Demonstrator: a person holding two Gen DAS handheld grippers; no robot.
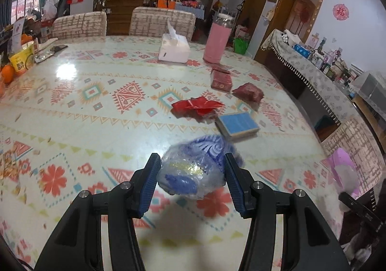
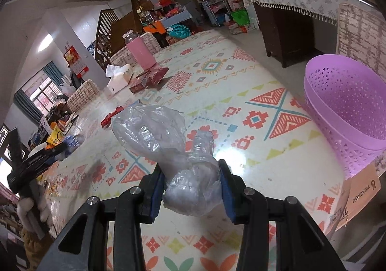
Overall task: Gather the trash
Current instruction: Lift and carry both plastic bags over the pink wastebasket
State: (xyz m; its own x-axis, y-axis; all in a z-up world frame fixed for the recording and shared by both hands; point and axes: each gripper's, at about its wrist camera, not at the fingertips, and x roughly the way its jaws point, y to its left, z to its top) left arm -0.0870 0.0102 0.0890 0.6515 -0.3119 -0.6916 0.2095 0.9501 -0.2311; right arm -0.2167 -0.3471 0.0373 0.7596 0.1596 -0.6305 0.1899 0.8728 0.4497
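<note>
the left gripper (image 1: 193, 179) is hanging above the patterned counter (image 1: 96, 107), its blue-padded fingers (image 1: 150, 186) pinching a crumpled blue-and-clear plastic wrapper (image 1: 193, 172) from both sides (the wrapper is blurred at its upper edge). the wrapper is sitting clear of the counter surface, its shadow falling underneath. beyond it on the counter, a blue card box (image 1: 237, 124) is lying just beside a torn red wrapper (image 1: 196, 105), with a dark red packet (image 1: 248, 92) and a red box (image 1: 220, 79) further back. a white tissue box (image 1: 175, 50) and a pink-sleeved jar (image 1: 217, 42) are standing near the far edge.

the right gripper (image 2: 191, 189) is also hovering over the counter, its fingers (image 2: 156, 189) pressing on a bunched clear plastic bag (image 2: 168, 150) whose loose upper part is billowing up and to the left of the grip. a purple perforated basket (image 2: 342, 111) is standing to the right, at the counter's edge, well apart from the bag, and a cardboard box (image 2: 359, 196) is sitting just below it. at the left margin of the right wrist view, a white-gloved hand (image 2: 31, 210) is holding the other gripper with its blue wrapper.
</note>
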